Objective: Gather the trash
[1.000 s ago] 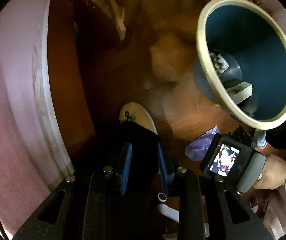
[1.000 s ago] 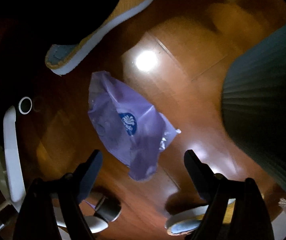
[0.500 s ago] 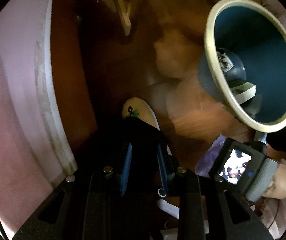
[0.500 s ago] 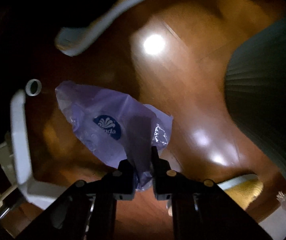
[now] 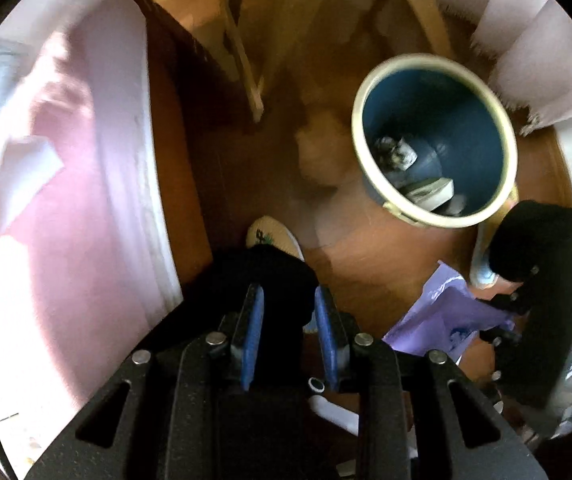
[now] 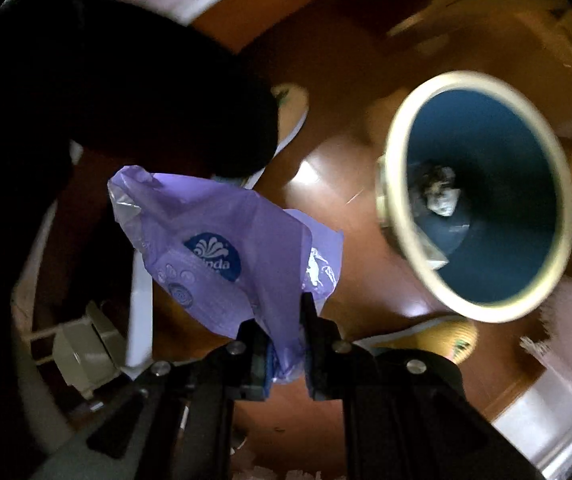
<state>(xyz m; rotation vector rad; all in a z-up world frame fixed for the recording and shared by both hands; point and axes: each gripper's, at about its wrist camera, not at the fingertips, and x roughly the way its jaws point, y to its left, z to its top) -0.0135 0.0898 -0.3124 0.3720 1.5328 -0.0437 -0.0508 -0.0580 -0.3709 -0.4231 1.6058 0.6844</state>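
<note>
Right jaws: your right gripper has just been closing and is clamped on a bunched corner of the purple bag; nothing else is in it.
Left jaws: your left gripper stands narrowly apart with nothing visibly between the pads.
Bag: it hangs off the floor from the right jaws, left of the bin.
Handling: thin, light, limp film, probably slippery; judge it safest pinched where folds gather, as you have it.
Bin: the open mouth faces up, and some trash already lies at the bottom.
Pose: both grippers point steeply down over the floor, the right one beside the bin rather than over its mouth.
</note>
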